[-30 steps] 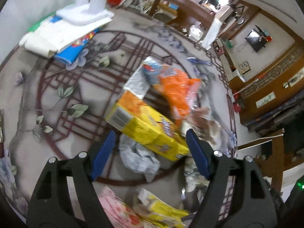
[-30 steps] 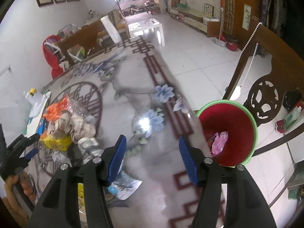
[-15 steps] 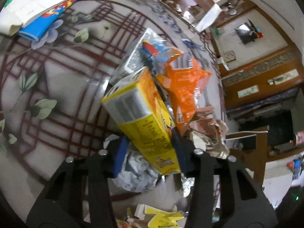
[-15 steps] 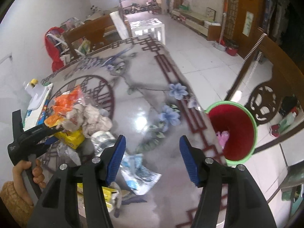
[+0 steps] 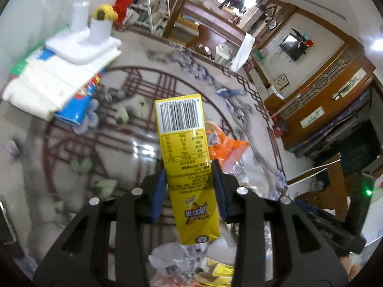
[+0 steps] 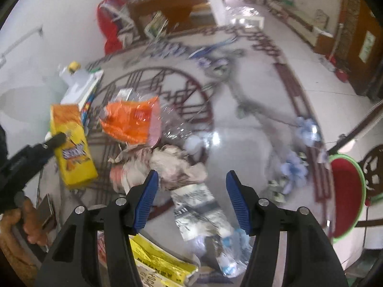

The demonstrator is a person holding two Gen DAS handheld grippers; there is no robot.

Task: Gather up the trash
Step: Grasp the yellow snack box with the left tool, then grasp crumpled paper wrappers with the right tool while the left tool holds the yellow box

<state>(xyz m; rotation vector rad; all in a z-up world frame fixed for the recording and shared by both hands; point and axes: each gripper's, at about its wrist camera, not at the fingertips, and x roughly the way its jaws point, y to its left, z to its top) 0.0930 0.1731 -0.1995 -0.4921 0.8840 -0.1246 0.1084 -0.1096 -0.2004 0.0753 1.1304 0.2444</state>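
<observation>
My left gripper (image 5: 189, 186) is shut on a yellow snack box (image 5: 184, 157) and holds it lifted above the table; the box also shows in the right wrist view (image 6: 70, 146). An orange wrapper (image 6: 130, 123), crumpled paper (image 6: 172, 165) and a silver foil bag (image 6: 201, 208) lie in a pile on the patterned table (image 6: 251, 129). My right gripper (image 6: 192, 196) is open and empty, just above the foil bag. A red bin with a green rim (image 6: 346, 196) stands beside the table at the right.
A stack of white papers and a blue packet (image 5: 57, 83) with a white bottle holder (image 5: 83, 45) lies at the table's far left. Yellow wrappers (image 6: 162, 263) lie near my right gripper. A wooden chair (image 6: 373, 167) stands behind the bin.
My left gripper closed on the yellow box and lifted it off the pile. My right gripper moved left and down, from near the bin toward the trash pile.
</observation>
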